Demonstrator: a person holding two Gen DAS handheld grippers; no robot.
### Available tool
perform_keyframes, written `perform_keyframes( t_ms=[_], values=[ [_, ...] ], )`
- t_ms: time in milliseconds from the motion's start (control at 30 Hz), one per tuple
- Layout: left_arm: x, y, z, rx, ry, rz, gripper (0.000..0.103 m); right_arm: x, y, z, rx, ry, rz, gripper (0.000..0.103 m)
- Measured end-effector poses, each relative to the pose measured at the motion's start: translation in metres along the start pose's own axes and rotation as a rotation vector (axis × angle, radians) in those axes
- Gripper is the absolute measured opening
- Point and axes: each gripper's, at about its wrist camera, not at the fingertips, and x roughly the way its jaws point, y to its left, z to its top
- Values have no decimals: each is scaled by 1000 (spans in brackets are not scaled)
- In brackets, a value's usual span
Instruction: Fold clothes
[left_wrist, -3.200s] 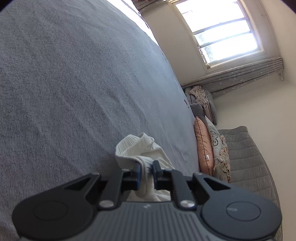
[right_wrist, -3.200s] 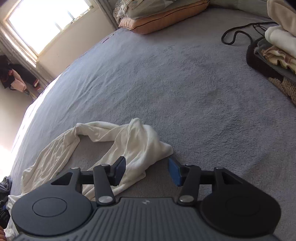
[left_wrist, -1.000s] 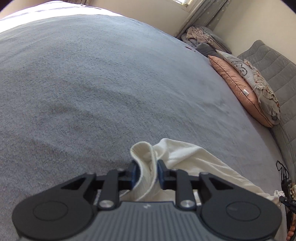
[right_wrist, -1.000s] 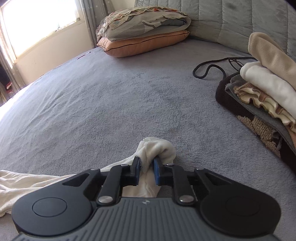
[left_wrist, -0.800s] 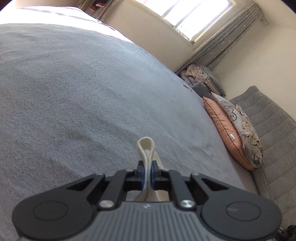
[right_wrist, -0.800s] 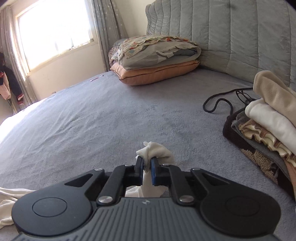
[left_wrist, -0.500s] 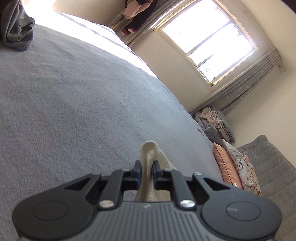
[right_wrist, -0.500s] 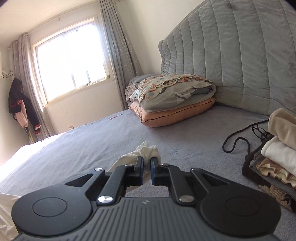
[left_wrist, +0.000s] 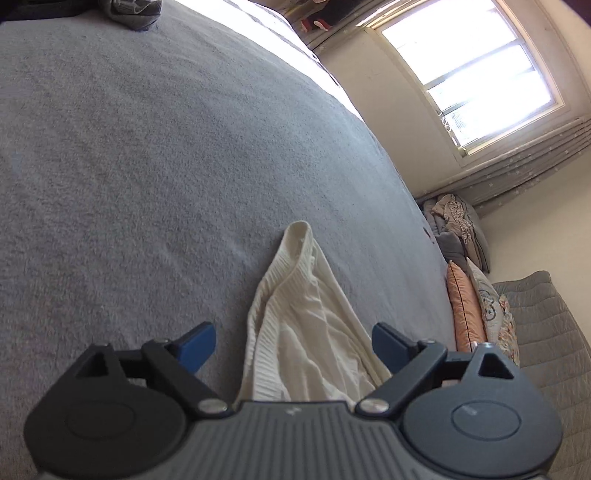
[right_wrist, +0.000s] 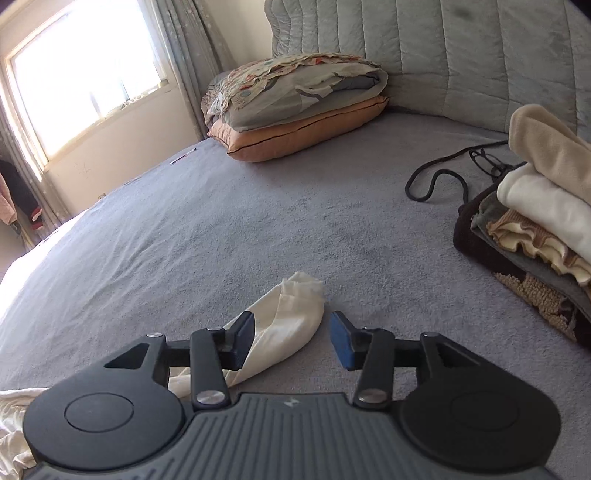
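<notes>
A grey bed (right_wrist: 229, 236) fills the room, with folded clothes (right_wrist: 535, 210) at 3 o'clock. Both the left gripper (left_wrist: 293, 341) and the right gripper (right_wrist: 291, 338) have just been opening. The cream garment (left_wrist: 303, 325) lies loose between them, not gripped.

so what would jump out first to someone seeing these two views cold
The cream garment lies on the grey bedspread, its ends between the spread jaws of the left gripper and right gripper, which have just been opening off it. Next, the stack of folded clothes at the right edge and the pillows by the headboard.
</notes>
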Motion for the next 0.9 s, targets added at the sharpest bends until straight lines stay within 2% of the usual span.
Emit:
perform_keyframes(
  t_ms=[100,233,267,300,333,367,433,500,533,600,800,900],
  values=[
    [1,5,-28,-24,53,30,92,17,-3,-11,68,97,44,48],
    [15,7,-42,-4,22,19,93,24,-1,-18,115,78,88,48],
    [18,7,-43,3,17,10,84,22,2,-18,117,43,103,46],
    [21,5,-43,16,25,-1,71,19,5,-17,116,9,116,46],
    [24,5,-44,21,46,-5,20,18,10,-17,99,-18,125,46],
    [27,8,-45,5,67,-6,2,19,15,-18,67,-33,136,46],
    [32,13,-45,-22,102,-7,2,30,26,-25,-36,-13,108,42],
    [26,14,-41,-30,89,-11,2,41,33,-33,-113,19,66,3],
    [22,14,-37,-36,78,-22,2,46,35,-37,-136,34,44,3],
    [9,12,-29,-50,45,-65,2,40,36,-34,-129,0,47,3],
    [-26,10,-7,-96,-21,-163,0,-34,41,6,-90,-252,127,0],
    [-37,11,-1,-94,-43,-183,0,-61,32,18,-50,-303,152,0]
  ],
)
